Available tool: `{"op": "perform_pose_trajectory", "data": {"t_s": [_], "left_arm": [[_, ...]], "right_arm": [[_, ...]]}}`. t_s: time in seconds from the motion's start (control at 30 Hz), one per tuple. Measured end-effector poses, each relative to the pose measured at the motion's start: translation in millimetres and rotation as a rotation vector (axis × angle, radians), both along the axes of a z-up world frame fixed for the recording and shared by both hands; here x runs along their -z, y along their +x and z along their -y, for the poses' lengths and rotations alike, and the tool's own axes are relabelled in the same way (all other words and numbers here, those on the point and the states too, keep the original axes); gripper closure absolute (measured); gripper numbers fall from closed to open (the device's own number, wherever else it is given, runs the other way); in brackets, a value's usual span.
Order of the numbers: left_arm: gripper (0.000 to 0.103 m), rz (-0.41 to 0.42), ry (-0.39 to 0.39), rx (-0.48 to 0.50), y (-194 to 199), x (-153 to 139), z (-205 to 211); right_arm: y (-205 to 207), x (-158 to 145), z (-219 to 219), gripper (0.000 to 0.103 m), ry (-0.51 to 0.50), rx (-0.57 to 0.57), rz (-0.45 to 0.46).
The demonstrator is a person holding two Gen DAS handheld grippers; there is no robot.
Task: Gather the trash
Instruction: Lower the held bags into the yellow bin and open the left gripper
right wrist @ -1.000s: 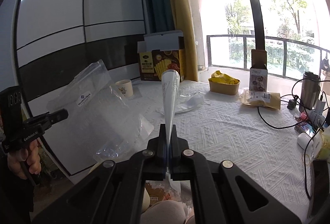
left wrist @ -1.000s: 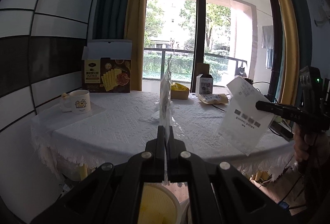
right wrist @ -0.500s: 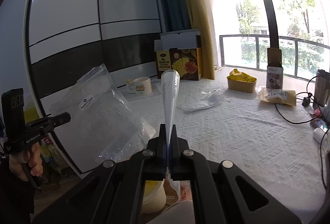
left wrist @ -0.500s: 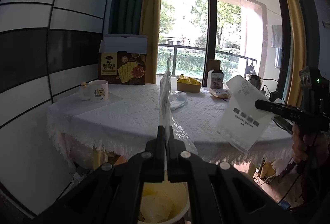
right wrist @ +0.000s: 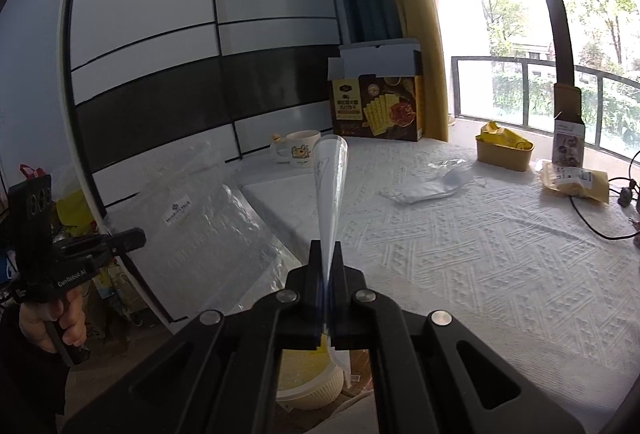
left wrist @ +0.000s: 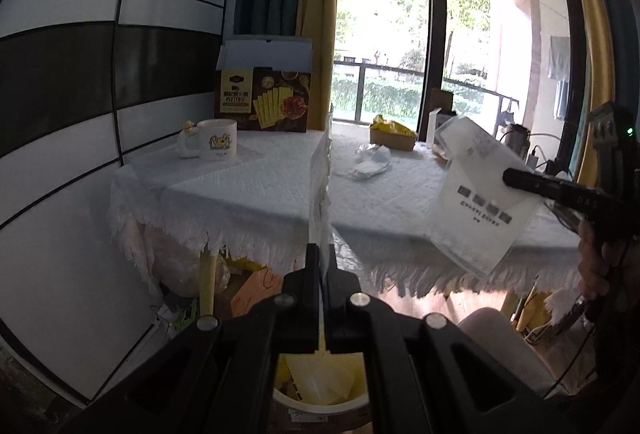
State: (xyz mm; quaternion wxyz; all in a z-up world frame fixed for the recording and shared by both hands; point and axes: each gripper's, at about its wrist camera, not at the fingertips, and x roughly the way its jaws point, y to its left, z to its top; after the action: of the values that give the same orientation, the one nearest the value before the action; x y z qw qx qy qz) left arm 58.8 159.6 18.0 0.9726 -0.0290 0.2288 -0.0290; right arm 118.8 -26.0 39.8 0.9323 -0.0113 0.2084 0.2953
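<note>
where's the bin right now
The bin sits on the floor off the table's near edge, showing under the left gripper in the left wrist view and under the right gripper in the right.

The table (right wrist: 460,242), under a white cloth, is carrying a cracker box (right wrist: 378,112) and a mug (right wrist: 302,148) at the far side, crumpled plastic (right wrist: 430,184) mid-table, a yellow tray (right wrist: 504,152), a pouch (right wrist: 576,182) and a cable (right wrist: 588,222).

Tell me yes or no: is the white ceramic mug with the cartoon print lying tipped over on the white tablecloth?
No. The white ceramic mug stands upright on the white tablecloth, its open rim facing up.
</note>
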Motion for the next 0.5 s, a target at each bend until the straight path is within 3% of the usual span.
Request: {"op": "perform_pose_trajectory", "data": {"t_s": [0.1,0.27,0.5], "left_arm": [[0.102,-0.034,0.025,-0.024,11.1,16.4,0.6],[0.102,-0.129,0.009,0.015,34.8,58.3,5.5],[0.102,-0.23,-0.075,-0.003,66.9,116.9,6.8]], "right_arm": [[2.9,3.4,-7.7,0.101,-0.013,-0.013,-0.003],[11.2,11.5,-13.9,0.101,-0.027,-0.016,-0.023],[22.5,23.8,-7.5,0.101,-0.051,-0.006,-0.047]]}}
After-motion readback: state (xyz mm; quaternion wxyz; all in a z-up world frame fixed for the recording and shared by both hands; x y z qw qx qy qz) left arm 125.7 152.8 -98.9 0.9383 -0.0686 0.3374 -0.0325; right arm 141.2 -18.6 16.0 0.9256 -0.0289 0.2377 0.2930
